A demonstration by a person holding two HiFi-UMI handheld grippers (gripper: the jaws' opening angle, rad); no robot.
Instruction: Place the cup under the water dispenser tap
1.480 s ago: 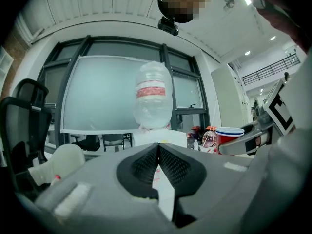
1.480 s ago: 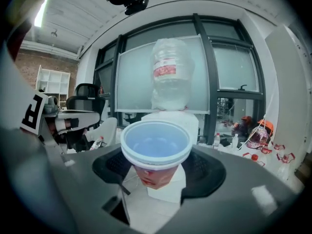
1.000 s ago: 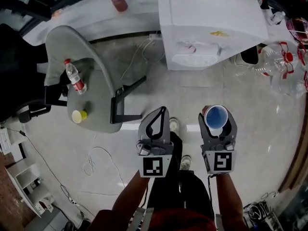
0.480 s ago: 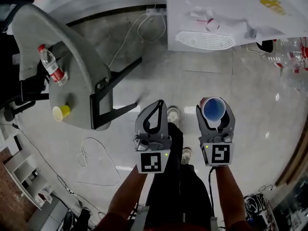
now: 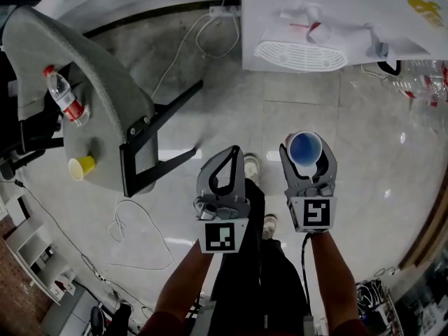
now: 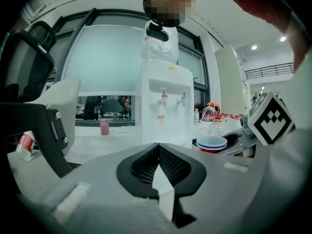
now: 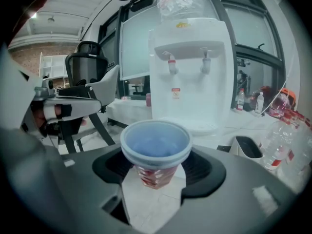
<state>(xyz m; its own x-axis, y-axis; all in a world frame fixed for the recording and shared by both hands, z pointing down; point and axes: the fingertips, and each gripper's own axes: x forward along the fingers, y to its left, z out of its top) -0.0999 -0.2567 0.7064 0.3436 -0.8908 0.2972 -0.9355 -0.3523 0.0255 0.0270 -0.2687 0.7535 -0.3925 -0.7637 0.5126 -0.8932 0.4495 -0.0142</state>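
The person's right gripper (image 5: 306, 161) pinches a red paper cup with a white rim and a blue inside (image 7: 156, 152). Its jaws stand wide, one pad against each side of the cup's wall. The cup is upright and looks empty, with its mouth above the jaws and its base hanging free below them.

The tall white water dispenser (image 7: 187, 91), with a clear bottle (image 7: 178, 1) upturned on its top, stands straight ahead of this gripper. The cup is well short of the dispenser. In the head view a stretch of pale tiled floor (image 5: 301, 103) shows between the cup and the dispenser's slotted white drip tray (image 5: 299, 53). In the right gripper view the cup's rim sits lower than the two taps, nearer in line with the red-handled tap (image 7: 171, 62) than with the grey one (image 7: 205, 61) beside it.

The left gripper (image 6: 158, 147) is beside the right one, equally far back from the dispenser. Its jaws are pressed together with nothing between them.

In the head view, left of the dispenser, a grey moulded chair (image 5: 91, 89) carries a clear plastic bottle with a red cap (image 5: 64, 100) and a small yellow cup (image 5: 82, 166). Right of the dispenser lie large clear water bottles (image 5: 420, 79).
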